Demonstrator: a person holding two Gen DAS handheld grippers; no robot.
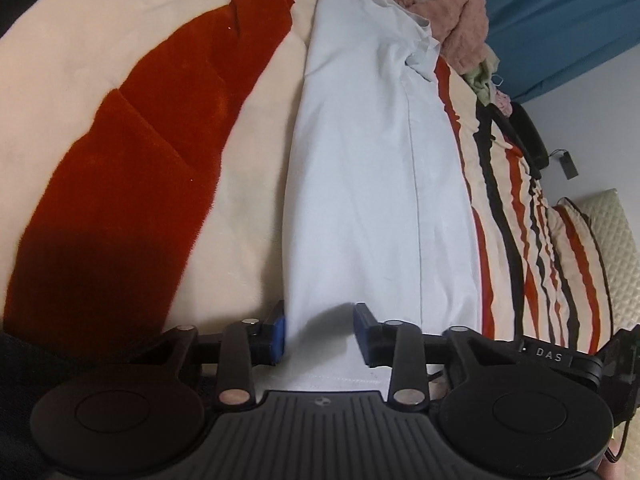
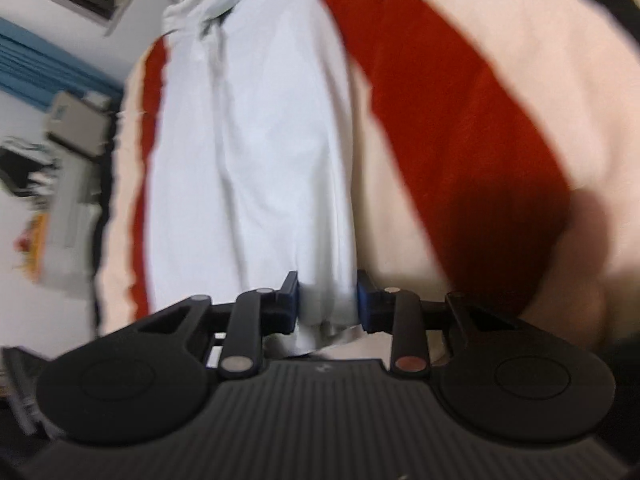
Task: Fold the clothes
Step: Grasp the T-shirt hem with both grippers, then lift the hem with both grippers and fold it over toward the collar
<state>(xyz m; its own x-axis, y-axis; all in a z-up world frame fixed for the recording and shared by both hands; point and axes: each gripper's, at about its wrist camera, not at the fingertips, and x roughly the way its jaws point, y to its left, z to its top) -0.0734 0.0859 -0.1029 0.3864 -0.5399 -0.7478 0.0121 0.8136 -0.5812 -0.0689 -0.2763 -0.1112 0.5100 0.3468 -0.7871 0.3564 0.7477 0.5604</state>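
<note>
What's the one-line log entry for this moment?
step: fold | left gripper: open, straddling white garment hem | right gripper: open around hem edge | surface: striped blanket | view: right blurred

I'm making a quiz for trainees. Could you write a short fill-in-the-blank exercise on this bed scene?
1. The garment stretched between both tools is ____ in colour.
2. It lies on a cream blanket with broad ____ stripes.
3. The left tool has its pads standing ____ around the hem.
4. The pile beyond the collar includes a ____ towel.

Missing: white; red; open; pink
</note>
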